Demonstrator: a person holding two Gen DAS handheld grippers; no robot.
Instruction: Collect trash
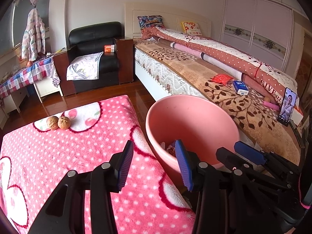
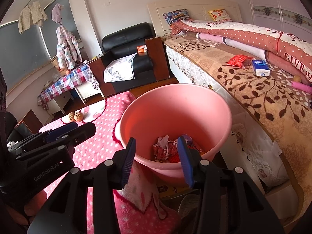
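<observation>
A pink bucket [image 1: 195, 120] [image 2: 171, 107] stands between a pink dotted blanket [image 1: 58, 165] and the bed. Crumpled red and white trash [image 2: 165, 148] lies at its bottom. My right gripper [image 2: 157, 138] hangs over the bucket's near rim, open, with nothing between its blue pads. My left gripper [image 1: 154, 142] is open and empty too, over the blanket's edge by the bucket's left side. Each gripper shows in the other's view: the right gripper [image 1: 234, 148], the left gripper [image 2: 64, 128]. A red wrapper [image 1: 221, 78] [image 2: 237, 60] lies on the bed.
Two walnuts [image 1: 58, 122] [image 2: 76, 116] sit on the blanket. On the bed lie a blue tissue pack [image 1: 240, 87] [image 2: 260, 67], a propped phone [image 1: 287, 107] and a pink tube [image 2: 302, 86]. A black armchair [image 1: 93, 54] stands behind.
</observation>
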